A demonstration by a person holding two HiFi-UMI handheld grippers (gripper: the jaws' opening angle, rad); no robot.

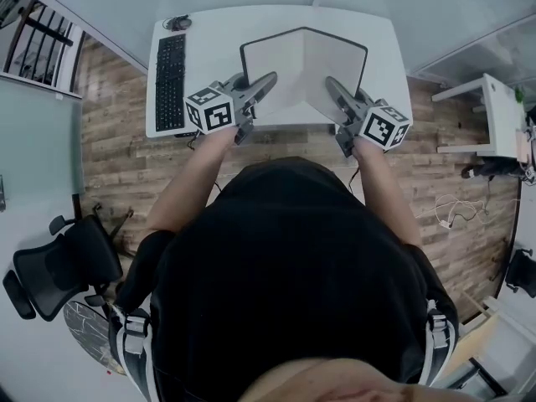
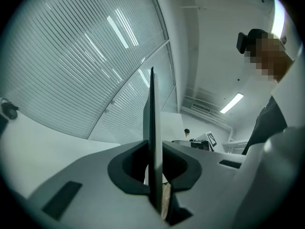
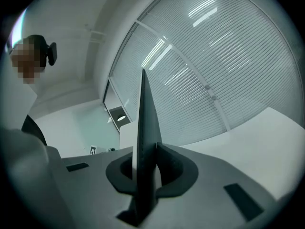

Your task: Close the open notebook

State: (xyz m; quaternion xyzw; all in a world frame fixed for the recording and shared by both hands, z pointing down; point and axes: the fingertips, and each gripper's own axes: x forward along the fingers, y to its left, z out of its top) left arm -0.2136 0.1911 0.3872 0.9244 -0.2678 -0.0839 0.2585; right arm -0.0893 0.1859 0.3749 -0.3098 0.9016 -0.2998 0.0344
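Observation:
The notebook (image 1: pixel 289 67), with a dark cover and white pages, lies open on the white desk (image 1: pixel 381 53), its two halves raised toward each other in a shallow V. My left gripper (image 1: pixel 268 80) is shut on the near edge of the left half. In the left gripper view that cover (image 2: pixel 151 118) stands edge-on and upright between the pads of the gripper (image 2: pixel 153 178). My right gripper (image 1: pixel 330 83) is shut on the right half's near edge. The right gripper view shows this cover (image 3: pixel 144 113) as a thin dark blade pinched in that gripper (image 3: pixel 143 178).
A black keyboard (image 1: pixel 170 80) lies along the desk's left side, with a small dark device (image 1: pixel 177 23) beyond it. A black office chair (image 1: pixel 59 266) stands on the wooden floor at the left. A white side table (image 1: pixel 494 115) is at the right.

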